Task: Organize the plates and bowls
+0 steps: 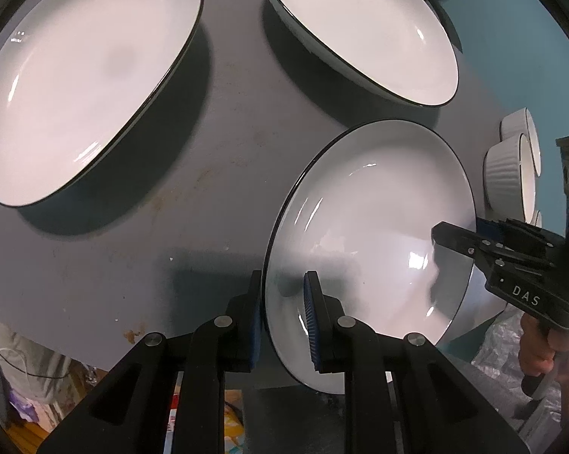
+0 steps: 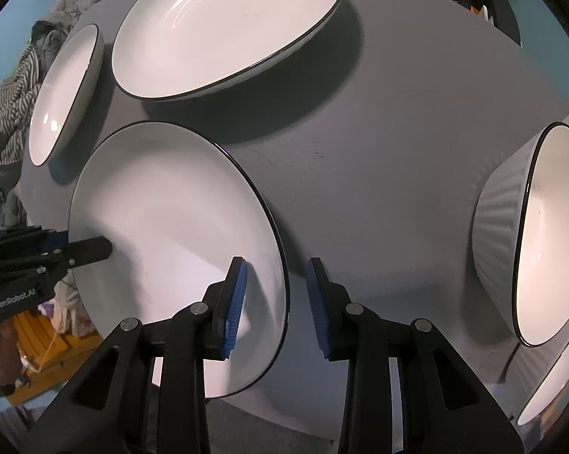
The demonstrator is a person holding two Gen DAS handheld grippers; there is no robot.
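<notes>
Three plates on the table and I'm dealing with the nearest one: the white round ceramic plate with the thin black rim (image 1: 367, 227). It's sitting at the near edge of the grey tabletop (image 1: 227, 132), with its near side poking out past that edge. I can't tell whether it's resting on the surface or already clear of it.

The left gripper (image 1: 283, 283) is pointing steeply down and straddling the plate's left rim, one blue pad on the inside and the other under the outside. It's pinched down narrow and gripping the plate. The right gripper (image 2: 276, 265) is doing the same on the opposite rim, closed most of the way with the rim between its pads. From its own camera I'm seeing a sliver of gap at the outer pad, but it's looking like a hold to me. A hand (image 1: 538, 344) is wrapping round its handle.

Moving outward, two more white black-rimmed plates are lying flat further back: a big one on the left (image 1: 87, 83) and one behind the held plate (image 1: 360, 26), both well apart from it. Off to the right, some white ribbed bowls with dark rims (image 1: 507, 174) are sitting together near the table's right side. Past the far left corner, a grey striped cloth (image 2: 11, 94) is lying in a heap.
</notes>
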